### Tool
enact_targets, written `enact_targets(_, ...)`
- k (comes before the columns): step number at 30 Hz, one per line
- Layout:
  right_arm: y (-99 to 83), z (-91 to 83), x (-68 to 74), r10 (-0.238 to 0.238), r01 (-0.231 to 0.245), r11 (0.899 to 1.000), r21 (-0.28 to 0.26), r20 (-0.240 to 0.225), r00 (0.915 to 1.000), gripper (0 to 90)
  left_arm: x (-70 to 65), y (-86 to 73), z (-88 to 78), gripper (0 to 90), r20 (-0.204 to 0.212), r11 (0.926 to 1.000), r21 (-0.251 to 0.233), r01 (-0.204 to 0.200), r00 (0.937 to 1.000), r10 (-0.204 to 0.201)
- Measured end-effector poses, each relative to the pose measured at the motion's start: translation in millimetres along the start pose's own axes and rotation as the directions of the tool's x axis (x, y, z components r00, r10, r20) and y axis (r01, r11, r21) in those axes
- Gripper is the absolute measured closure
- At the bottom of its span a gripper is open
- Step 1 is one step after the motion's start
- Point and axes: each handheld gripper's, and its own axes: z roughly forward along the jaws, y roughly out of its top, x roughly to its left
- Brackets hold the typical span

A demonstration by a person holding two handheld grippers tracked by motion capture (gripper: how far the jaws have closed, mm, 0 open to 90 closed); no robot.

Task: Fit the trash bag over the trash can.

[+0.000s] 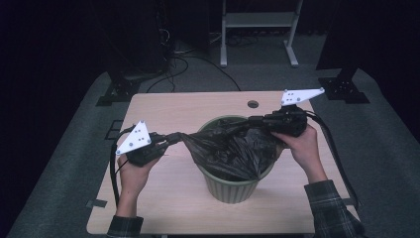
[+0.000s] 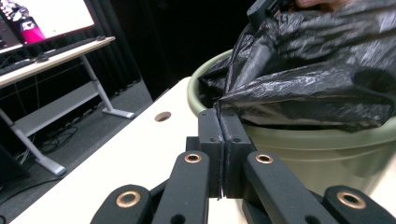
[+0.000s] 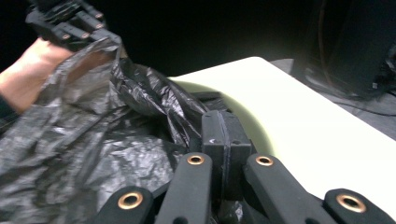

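While a person stands at a light wooden table (image 1: 163,198), the high view shows a black bin bag (image 1: 233,146) stretched across a green ribbed wastebasket (image 1: 232,186) near the table's middle. The left gripper (image 1: 177,137) pulls one edge of the bag out past the basket's left rim; the right gripper (image 1: 253,119) holds another edge over the far right rim. A small round hole (image 1: 253,104) marks the tabletop beyond the basket, and a white-framed stand (image 1: 260,29) waits on the dark floor behind.

From the left gripper view, the jaws are pressed together with a pinch of black plastic caught at their tips, the bag (image 2: 317,79) draped over the basket's green rim (image 2: 327,135). That view alone takes in a lit monitor (image 2: 46,16) on a side desk (image 2: 51,58).

From the right gripper view, the jaws likewise stand clamped together, crumpled bag film (image 3: 93,154) gathered around them; whether plastic sits between the pads is hard to tell there. Farther off, the left gripper (image 3: 70,23) grips the bag's opposite edge.
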Motion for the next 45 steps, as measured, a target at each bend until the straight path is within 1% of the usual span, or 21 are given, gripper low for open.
enact_targets(2,1.6,1.7,-9.0,0.019,-0.019,1.0,0.003,0.012,0.9997,90.0,5.8,-2.0,6.2,89.5,-0.009,0.9999,0.0,0.01,0.9999,-0.01)
enact_targets(5,1.9,3.9,-14.1,0.025,-0.025,1.0,0.006,0.02,0.9995,90.0,10.6,-3.2,13.1,89.7,-0.021,0.9999,0.007,0.01,0.9997,-0.01)
enact_targets(6,1.4,7.1,-18.1,0.029,-0.029,1.0,0.009,0.04,0.9988,90.0,15.0,-3.7,19.5,89.7,-0.035,0.9995,0.033,0.0,0.9994,0.002)
enact_targets(9,-1.5,13.2,-26.0,0.04,-0.042,0.999,0.029,0.071,0.9967,90.0,19.3,-6.0,24.7,89.9,-0.047,0.9986,0.053,0.002,0.9989,0.0)
enact_targets(12,-8.1,21.4,-34.3,0.06,-0.064,0.996,0.055,0.078,0.9952,90.0,24.2,-17.6,32.5,89.9,-0.041,0.9969,0.071,0.035,0.9986,-0.032)
enact_targets(15,-15.1,23.6,-41.5,0.103,-0.105,0.994,0.028,0.063,0.9927,90.0,22.9,-29.2,40.5,89.9,-0.017,0.9947,0.088,0.053,0.9985,-0.052)
enact_targets(19,-21.3,29.7,-47.9,0.135,-0.138,0.99,0.035,0.071,0.9883,90.0,18.9,-37.0,53.6,89.9,0.002,0.9917,0.113,0.062,0.998,-0.063)
enact_targets(20,-21.3,29.7,-47.9,0.135,-0.138,0.99,0.035,0.071,0.9883,90.0,18.9,-37.0,53.6,89.9,0.002,0.9917,0.113,0.062,0.998,-0.063)
enact_targets(22,-25.1,33.5,-51.0,0.151,-0.155,0.987,0.038,0.092,0.9842,90.0,16.5,-42.4,60.4,89.9,-0.004,0.9862,0.156,0.055,0.9985,-0.055)
enact_targets(24,-30.1,36.0,-53.3,0.145,-0.155,0.986,0.067,0.128,0.9811,90.0,15.8,-48.6,61.7,89.9,-0.004,0.9825,0.179,0.052,0.9986,-0.052)
enact_targets(27,-41.8,38.0,-55.7,0.169,-0.178,0.981,0.076,0.113,0.9792,90.0,15.4,-57.9,59.0,89.9,0.0,0.9817,0.176,0.072,0.9973,-0.074)
enact_targets(31,-56.9,43.3,-55.0,0.182,-0.193,0.976,0.101,0.107,0.9774,90.0,13.7,-67.5,61.1,90.0,0.008,0.9734,0.216,0.076,0.9968,-0.079)
enact_targets(32,-60.0,44.3,-54.9,0.186,-0.197,0.975,0.101,0.106,0.9767,90.0,13.7,-67.5,61.1,89.9,0.008,0.9734,0.216,0.076,0.9968,-0.079)
enact_targets(34,-65.4,45.7,-54.3,0.195,-0.206,0.973,0.107,0.106,0.9751,90.0,10.3,-73.8,65.7,90.0,0.021,0.9664,0.247,0.073,0.9965,-0.081)
enact_targets(35,-65.4,45.7,-54.3,0.195,-0.206,0.973,0.107,0.106,0.9751,90.0,10.3,-73.8,65.7,90.0,0.021,0.9664,0.247,0.073,0.9965,-0.081)
enact_targets(36,-70.4,46.5,-54.2,0.202,-0.214,0.97,0.112,0.106,0.9735,90.0,7.9,-77.6,68.8,89.9,0.032,0.9604,0.271,0.066,0.9965,-0.078)
enact_targets(37,-72.4,46.6,-54.1,0.202,-0.214,0.97,0.115,0.105,0.9737,90.0,7.9,-77.6,68.8,89.9,0.032,0.9604,0.271,0.066,0.9965,-0.078)
enact_targets(38,-73.7,46.4,-53.7,0.206,-0.218,0.969,0.116,0.106,0.9726,90.0,5.7,-80.0,71.4,89.9,0.04,0.9557,0.288,0.061,0.9963,-0.076)
enact_targets(40,-75.3,46.0,-54.0,0.207,-0.219,0.969,0.116,0.106,0.9725,90.0,4.7,-81.1,73.6,89.9,0.042,0.9519,0.302,0.052,0.9968,-0.068)
enact_targets(42,-74.7,44.6,-53.9,0.204,-0.218,0.969,0.114,0.121,0.9715,83.7,5.0,-80.9,74.0,89.9,0.038,0.9515,0.303,0.054,0.9969,-0.068)
enact_targets(45,-72.1,35.4,-55.5,0.202,-0.216,0.972,0.094,0.143,0.9689,78.9,5.5,-78.6,71.3,89.9,0.029,0.9569,0.284,0.061,0.9969,-0.072)
